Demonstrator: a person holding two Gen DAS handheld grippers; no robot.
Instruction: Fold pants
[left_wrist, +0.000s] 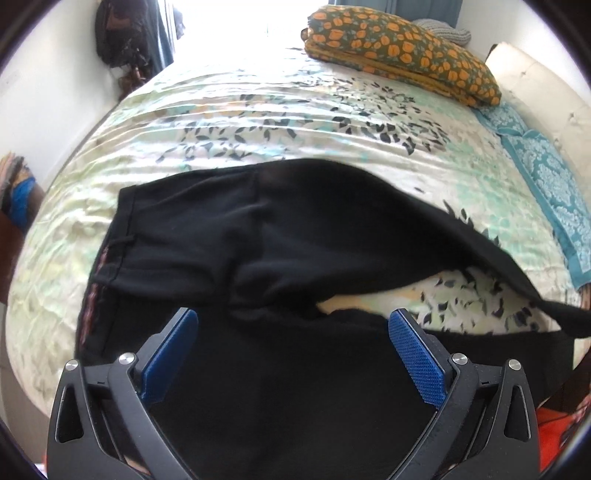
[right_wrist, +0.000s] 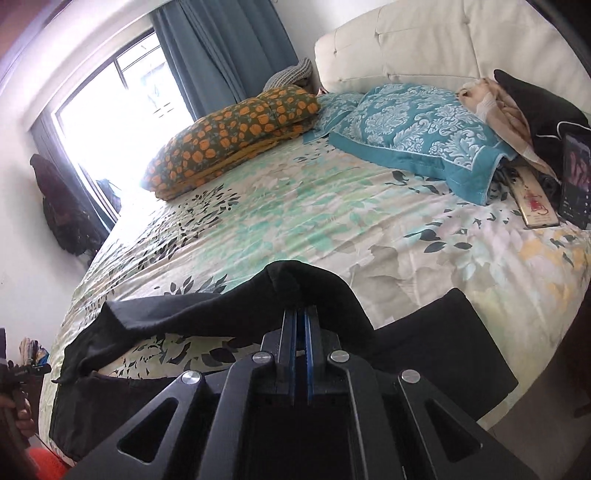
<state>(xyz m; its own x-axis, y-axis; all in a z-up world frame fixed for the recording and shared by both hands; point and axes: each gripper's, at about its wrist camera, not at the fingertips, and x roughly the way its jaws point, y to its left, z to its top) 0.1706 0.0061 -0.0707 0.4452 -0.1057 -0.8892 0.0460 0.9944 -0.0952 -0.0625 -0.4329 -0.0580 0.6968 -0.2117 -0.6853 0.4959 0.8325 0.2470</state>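
Black pants (left_wrist: 236, 236) lie on the floral bedsheet (left_wrist: 258, 122), waistband to the left, one leg lifted off the bed toward the right. My left gripper (left_wrist: 293, 325) is open and empty, its blue pads (left_wrist: 415, 354) spread just above the lower part of the pants. In the right wrist view my right gripper (right_wrist: 301, 314) is shut on the hem end of a black pant leg (right_wrist: 295, 284) and holds it raised above the sheet (right_wrist: 295, 206). The other leg (right_wrist: 443, 332) lies flat near the bed's front edge.
An orange-flowered folded quilt (right_wrist: 229, 140) and teal pillows (right_wrist: 417, 129) sit at the head of the bed by the white headboard (right_wrist: 424, 40). A phone (right_wrist: 574, 181), a case and heaped clothes (right_wrist: 535, 110) lie at the right. A window with blue curtains (right_wrist: 221, 48) is behind.
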